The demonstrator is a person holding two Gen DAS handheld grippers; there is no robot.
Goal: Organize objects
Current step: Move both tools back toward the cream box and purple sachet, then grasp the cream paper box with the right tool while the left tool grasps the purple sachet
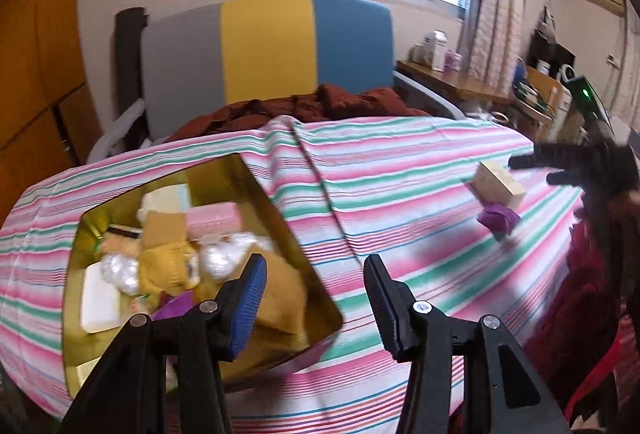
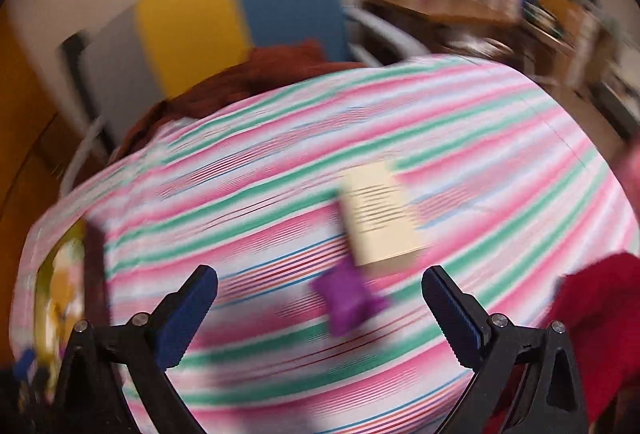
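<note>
I see the striped sheet (image 1: 400, 170) spread over a bed, and I take the gold tin (image 1: 256, 186) on it as my landmark. The tin sits open and crowded with soft toys, a pink box (image 1: 214, 220) and wrapped white bundles.

My left claw (image 1: 314, 300) hovers at the tin's near right corner, level and pointing across the bed, its pads set apart with nothing between them; the left pad overlaps the tin's contents in view, though I cannot tell whether it touches.

My right claw (image 2: 320, 308) is well to the right of the tin, tilted down at the sheet, spread wide and empty. Its view is smeared with blur.

Also well right of the tin lie a cream box (image 2: 378, 216) and, just beside its near end, a small purple piece (image 2: 348, 300), both directly ahead of the right claw.

Between the tin and these two things the sheet is bare, with one fold line running away from me.
</note>
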